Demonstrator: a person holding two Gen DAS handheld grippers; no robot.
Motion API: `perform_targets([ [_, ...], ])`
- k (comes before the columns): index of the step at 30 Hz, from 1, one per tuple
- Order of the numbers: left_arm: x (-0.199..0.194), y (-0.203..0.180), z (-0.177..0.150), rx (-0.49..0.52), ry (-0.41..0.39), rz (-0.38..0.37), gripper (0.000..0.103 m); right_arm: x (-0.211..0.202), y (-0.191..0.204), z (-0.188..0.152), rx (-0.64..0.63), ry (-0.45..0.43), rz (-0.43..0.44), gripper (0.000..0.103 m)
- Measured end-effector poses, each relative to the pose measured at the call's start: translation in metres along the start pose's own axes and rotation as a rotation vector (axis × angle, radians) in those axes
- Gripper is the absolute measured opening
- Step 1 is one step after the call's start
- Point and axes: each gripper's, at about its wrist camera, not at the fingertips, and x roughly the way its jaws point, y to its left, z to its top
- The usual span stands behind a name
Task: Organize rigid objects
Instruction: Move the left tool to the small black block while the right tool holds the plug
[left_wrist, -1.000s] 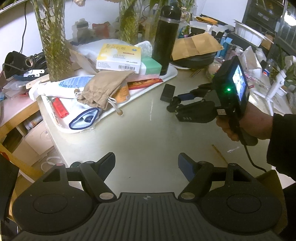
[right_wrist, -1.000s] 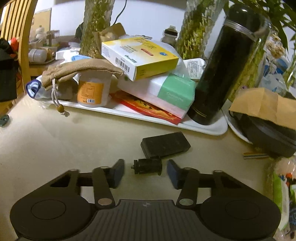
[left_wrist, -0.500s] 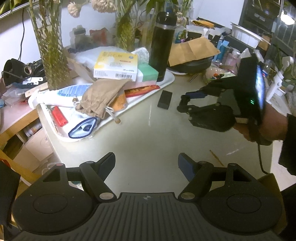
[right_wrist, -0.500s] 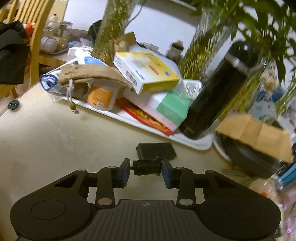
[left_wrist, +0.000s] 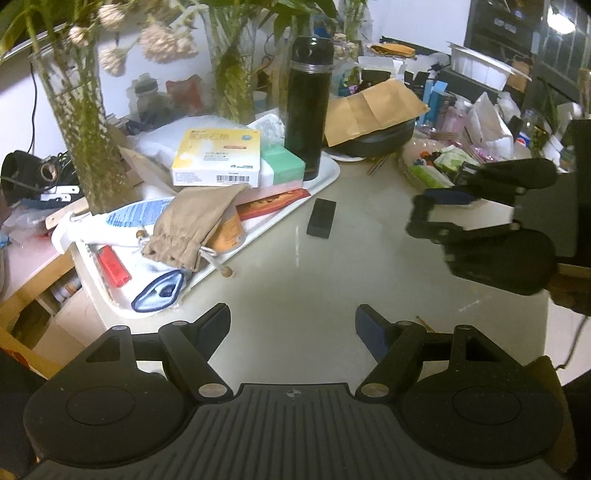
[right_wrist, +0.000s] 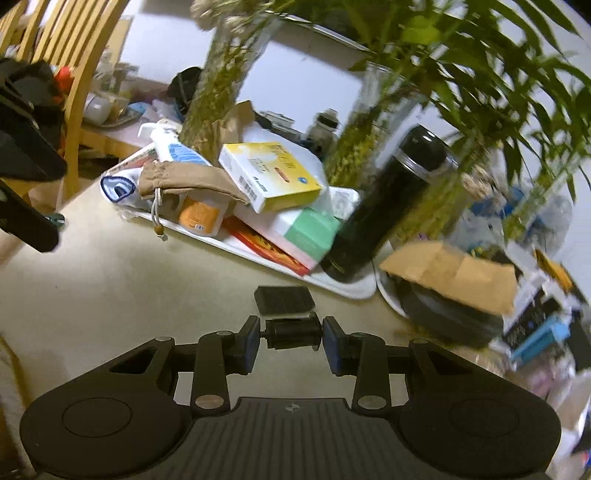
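Observation:
My right gripper (right_wrist: 291, 334) is shut on a small black cylindrical part (right_wrist: 293, 333), held lengthwise between its pads and lifted above the table. In the left wrist view the same right gripper (left_wrist: 424, 214) hangs at the right, over the tabletop. A flat black block (right_wrist: 284, 299) (left_wrist: 322, 221) lies on the table just in front of the white tray (left_wrist: 328, 177). The tray carries a yellow box (left_wrist: 218, 160), a green-and-white box (left_wrist: 284, 168), a tan drawstring pouch (left_wrist: 192, 229), a red lighter (left_wrist: 112, 266) and a black flask (left_wrist: 308, 99). My left gripper (left_wrist: 291, 326) is open over bare table.
Glass vases with plants (left_wrist: 85, 110) stand behind the tray. A dark pan under a brown envelope (left_wrist: 373, 110) sits right of the flask, with cluttered packets (left_wrist: 436, 166) beyond. A wooden chair (right_wrist: 74, 74) stands at the table's left end.
The right gripper closed on the small black part and lifted it off the table, moving up and away from the black block. The left gripper drifted slightly; its jaws stayed open.

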Motion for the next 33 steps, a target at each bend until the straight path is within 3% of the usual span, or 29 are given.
perform_targets([
  [19,0.033,-0.016,0.017,0.083,0.043,0.003,0.074,-0.07,-0.034,-0.064,0.399,0.055,0.028,0.039],
  [33,0.093,-0.029,0.033,0.16,-0.018,-0.056,0.074,-0.093,-0.049,-0.101,0.592,0.06,0.001,0.039],
])
